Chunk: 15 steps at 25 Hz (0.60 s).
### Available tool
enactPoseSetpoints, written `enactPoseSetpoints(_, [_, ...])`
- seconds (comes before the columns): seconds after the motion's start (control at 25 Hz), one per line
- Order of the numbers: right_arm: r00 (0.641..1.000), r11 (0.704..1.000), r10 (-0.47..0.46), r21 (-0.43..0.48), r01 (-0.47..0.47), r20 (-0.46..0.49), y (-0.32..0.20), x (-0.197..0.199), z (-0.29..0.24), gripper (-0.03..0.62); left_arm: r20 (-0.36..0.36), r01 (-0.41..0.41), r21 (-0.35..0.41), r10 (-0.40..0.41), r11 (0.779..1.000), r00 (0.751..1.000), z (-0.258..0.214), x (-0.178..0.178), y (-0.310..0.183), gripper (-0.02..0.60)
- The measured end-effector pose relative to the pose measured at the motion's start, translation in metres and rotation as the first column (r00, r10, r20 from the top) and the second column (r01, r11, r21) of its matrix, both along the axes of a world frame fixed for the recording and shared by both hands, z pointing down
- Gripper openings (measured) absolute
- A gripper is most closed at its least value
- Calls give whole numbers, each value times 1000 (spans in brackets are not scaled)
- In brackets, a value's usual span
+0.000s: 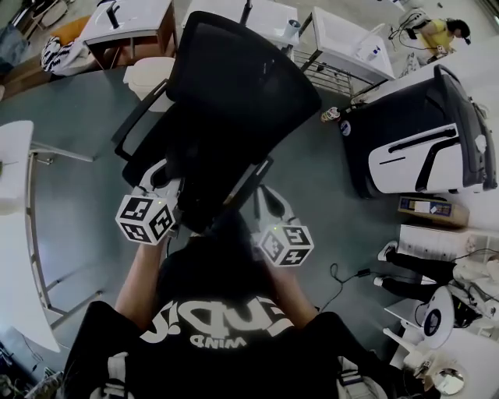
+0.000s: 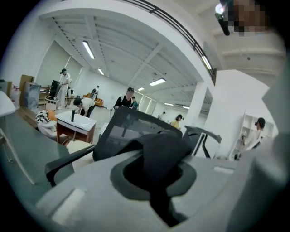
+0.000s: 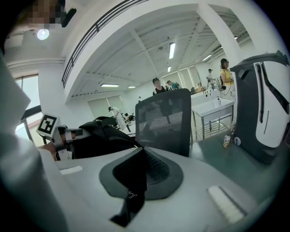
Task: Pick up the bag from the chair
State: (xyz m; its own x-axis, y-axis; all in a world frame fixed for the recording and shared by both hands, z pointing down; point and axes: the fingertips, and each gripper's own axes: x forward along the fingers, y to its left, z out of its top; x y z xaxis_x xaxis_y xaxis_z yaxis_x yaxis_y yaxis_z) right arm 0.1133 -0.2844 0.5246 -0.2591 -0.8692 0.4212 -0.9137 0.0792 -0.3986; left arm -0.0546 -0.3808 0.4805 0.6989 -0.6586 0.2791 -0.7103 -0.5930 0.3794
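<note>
A black bag [image 1: 217,226] hangs between my two grippers, just in front of the black mesh office chair [image 1: 234,86]. In the head view it blends with the person's dark shirt. My left gripper [image 1: 171,183] is shut on a bunch of the bag's black fabric [image 2: 163,149], with the chair's back [image 2: 122,131] behind it. My right gripper [image 1: 263,196] is shut on a black strap [image 3: 133,190] that leads left to the bag's body [image 3: 99,138]. In the right gripper view the left gripper's marker cube [image 3: 47,125] sits beside the bag and the chair [image 3: 165,118] stands behind.
A large black-and-white machine [image 1: 421,148] stands on the floor at the right, with a cardboard box [image 1: 425,210] beside it. A white table [image 1: 15,234] runs along the left. A cream stool [image 1: 148,78] and white desks [image 1: 132,19] lie beyond the chair. Several people work far off.
</note>
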Motion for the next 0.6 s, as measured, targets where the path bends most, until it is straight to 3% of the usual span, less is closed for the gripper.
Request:
enactPoseSetpoints(0.2, [1000, 1000, 27, 5, -27, 6, 46, -25, -3, 0, -21, -27, 75, 29, 997, 999, -46, -17, 29, 28])
enactPoseSetpoints(0.6, [1000, 999, -17, 39, 16, 13, 82, -52, -23, 0, -1, -33, 104, 33, 994, 999, -87, -39, 92, 28])
